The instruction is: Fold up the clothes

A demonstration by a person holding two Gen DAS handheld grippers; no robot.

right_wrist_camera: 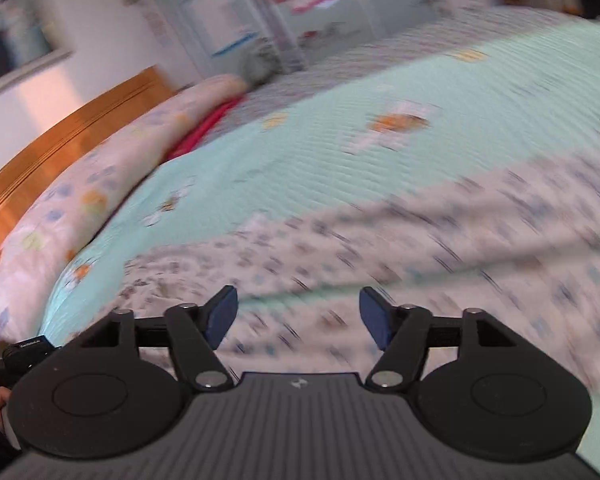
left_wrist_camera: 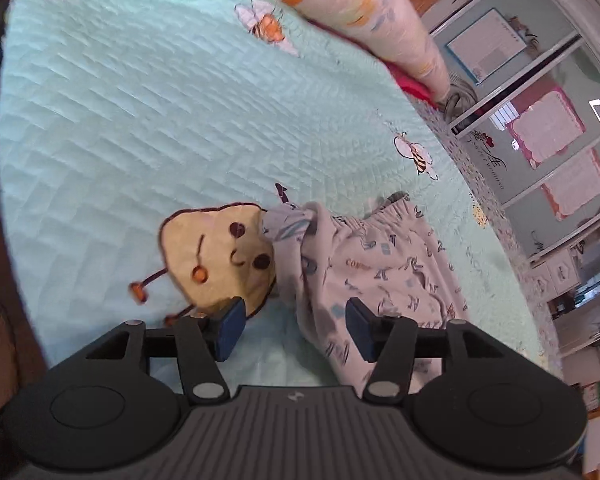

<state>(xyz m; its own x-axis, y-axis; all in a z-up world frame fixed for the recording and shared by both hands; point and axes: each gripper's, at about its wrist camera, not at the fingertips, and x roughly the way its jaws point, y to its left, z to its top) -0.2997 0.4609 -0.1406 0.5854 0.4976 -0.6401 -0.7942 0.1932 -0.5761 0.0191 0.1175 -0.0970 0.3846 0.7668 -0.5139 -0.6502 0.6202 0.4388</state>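
On the mint quilt (left_wrist_camera: 140, 120), motion-blurred printed pants (right_wrist_camera: 380, 240) lie under both wide-open, empty tongs (left_wrist_camera: 296, 330) (right_wrist_camera: 300, 318).

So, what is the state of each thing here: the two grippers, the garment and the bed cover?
left gripper: open, holding nothing.
right gripper: open, holding nothing.
patterned garment: bunched, not folded, lying on the bed cover.
green bed cover: spread flat.
rolled quilt: lying at the cover's edge.

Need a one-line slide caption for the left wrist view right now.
Open left tool hovers over the mint quilt, poised beside rumpled printed pants near an embroidered bee face.
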